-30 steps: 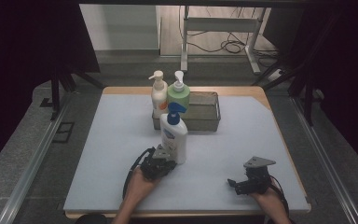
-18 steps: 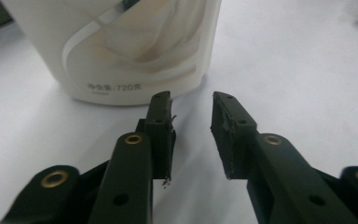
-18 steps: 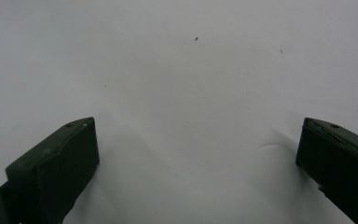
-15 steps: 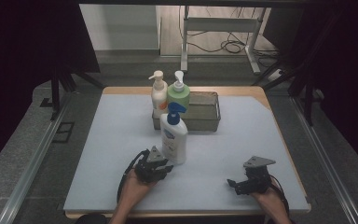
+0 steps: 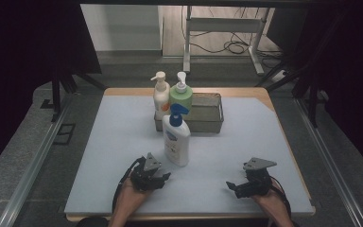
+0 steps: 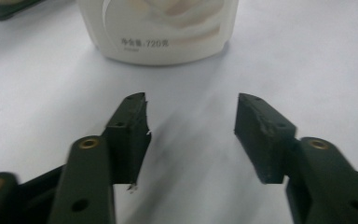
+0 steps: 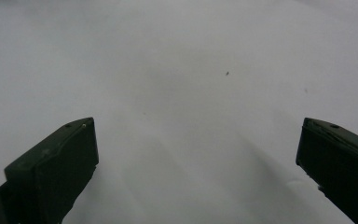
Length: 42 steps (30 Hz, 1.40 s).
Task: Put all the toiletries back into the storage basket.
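The white bottle (image 5: 176, 140) with the blue pump stands upright on the pale mat (image 5: 113, 142), near the middle and just in front of the grey basket (image 5: 207, 116); in the left gripper view its base (image 6: 161, 30) sits straight ahead of the jaws, apart from them, with bare mat between; the left gripper (image 5: 163, 176) lies low on the mat at the near edge, just left of the bottle and a little nearer the person, the left hand (image 5: 132, 194) behind it; its jaws have just been opening and now stand apart with nothing between them, so the bottle is released and stands free; the left gripper's fingertips (image 6: 133, 114) are clear of the bottle's wall. The right gripper (image 5: 231, 186) rests on the mat at the near right, well apart from the bottle, held by the right hand (image 5: 272, 201); in the right gripper view its jaws are spread wide over bare mat, gripping nothing. A cream pump bottle (image 5: 160, 92) and a green pump bottle (image 5: 181, 97) stand upright side by side at the left end of the basket, behind the white bottle; whether they stand inside it or against it I cannot tell.
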Each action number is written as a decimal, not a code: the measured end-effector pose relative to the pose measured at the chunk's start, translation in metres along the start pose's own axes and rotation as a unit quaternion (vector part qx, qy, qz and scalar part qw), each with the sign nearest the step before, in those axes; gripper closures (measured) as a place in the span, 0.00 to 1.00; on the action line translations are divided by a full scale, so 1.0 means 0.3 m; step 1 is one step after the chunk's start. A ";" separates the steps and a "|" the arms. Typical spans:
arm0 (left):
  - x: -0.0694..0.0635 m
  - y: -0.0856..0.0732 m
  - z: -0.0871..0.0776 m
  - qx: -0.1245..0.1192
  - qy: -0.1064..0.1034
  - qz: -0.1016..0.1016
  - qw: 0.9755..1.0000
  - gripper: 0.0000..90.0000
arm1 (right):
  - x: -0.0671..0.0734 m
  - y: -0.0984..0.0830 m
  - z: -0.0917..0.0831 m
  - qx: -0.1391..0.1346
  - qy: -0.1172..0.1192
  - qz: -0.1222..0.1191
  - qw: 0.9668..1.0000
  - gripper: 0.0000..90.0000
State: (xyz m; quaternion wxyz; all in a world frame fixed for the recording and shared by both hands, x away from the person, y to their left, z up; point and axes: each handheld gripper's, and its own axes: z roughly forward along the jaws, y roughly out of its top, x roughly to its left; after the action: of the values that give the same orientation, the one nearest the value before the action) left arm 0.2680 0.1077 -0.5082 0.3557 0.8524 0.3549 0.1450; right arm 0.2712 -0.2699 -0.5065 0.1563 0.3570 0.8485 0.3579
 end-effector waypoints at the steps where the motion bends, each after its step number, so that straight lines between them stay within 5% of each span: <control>1: 0.000 -0.002 -0.001 0.002 0.002 0.000 1.000 0.44 | 0.002 0.006 -0.001 -0.006 0.001 -0.006 1.000 0.00; 5: 0.000 -0.018 -0.008 0.006 0.007 -0.006 1.000 0.38 | 0.007 0.026 -0.003 -0.028 0.016 -0.014 0.999 0.00; 11: -0.001 -0.038 -0.019 0.014 0.018 -0.011 1.000 0.26 | 0.013 0.052 0.001 -0.048 0.050 0.005 0.998 0.00; 19: -0.003 -0.042 -0.006 0.023 0.028 -0.011 0.999 0.16 | 0.032 0.098 0.005 -0.050 0.056 -0.005 0.997 0.00; 31: 0.012 -0.057 0.007 0.021 0.015 -0.032 0.999 0.14 | 0.059 0.171 0.016 -0.049 0.060 -0.016 0.997 0.00; 42: 0.014 -0.063 0.007 0.015 0.014 -0.030 0.999 0.14 | 0.094 0.230 0.057 -0.043 0.079 -0.035 0.995 0.00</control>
State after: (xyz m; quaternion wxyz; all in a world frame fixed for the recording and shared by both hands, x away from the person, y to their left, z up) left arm 0.2625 0.1190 -0.5232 0.3422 0.8446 0.3870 0.1405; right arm 0.2946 -0.2072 -0.4690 0.1162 0.2909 0.8539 0.4157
